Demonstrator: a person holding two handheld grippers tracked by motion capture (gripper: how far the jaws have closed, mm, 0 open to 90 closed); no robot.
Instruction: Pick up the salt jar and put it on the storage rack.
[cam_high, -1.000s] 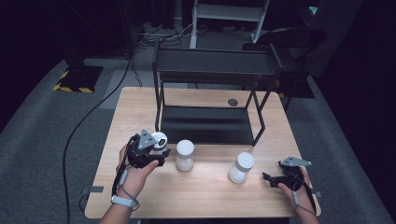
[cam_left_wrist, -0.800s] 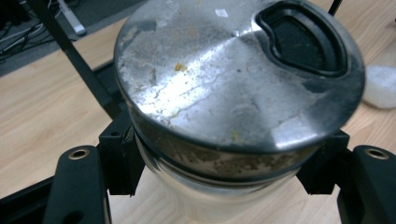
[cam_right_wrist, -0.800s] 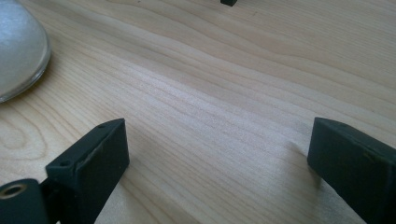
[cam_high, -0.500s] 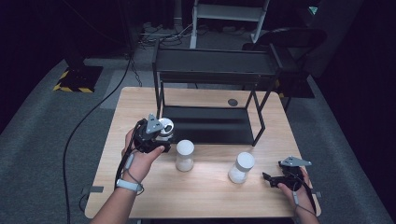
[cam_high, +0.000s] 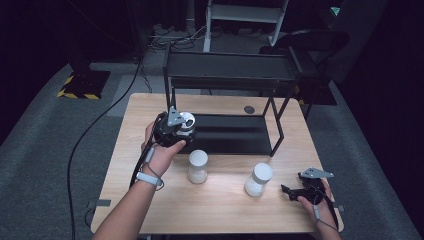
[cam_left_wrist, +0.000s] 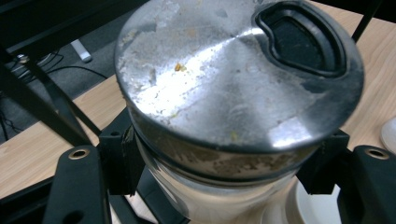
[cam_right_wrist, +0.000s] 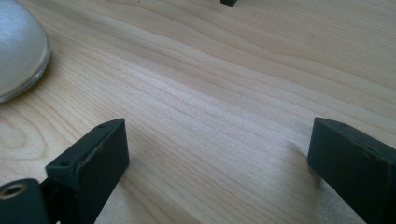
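Left gripper clamps a metal-lidded jar

Left gripper (cam_high: 184, 131) is closed on the glass jar (cam_left_wrist: 224, 140) just under its metal lid (cam_left_wrist: 233, 70); we hold it above the counter (cam_high: 220, 210), before the black rack (cam_high: 230, 75). Our right gripper (cam_right_wrist: 215, 154) rests open on the wood near a white jar (cam_high: 259, 179).

Left gripper (cam_high: 181, 129) clamping jar (cam_high: 187, 121), black rack (cam_high: 227, 77) behind

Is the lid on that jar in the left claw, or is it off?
On. The jar wears its metal lid, seated flat across the glass mouth, with the left claw gripping just below its rim.
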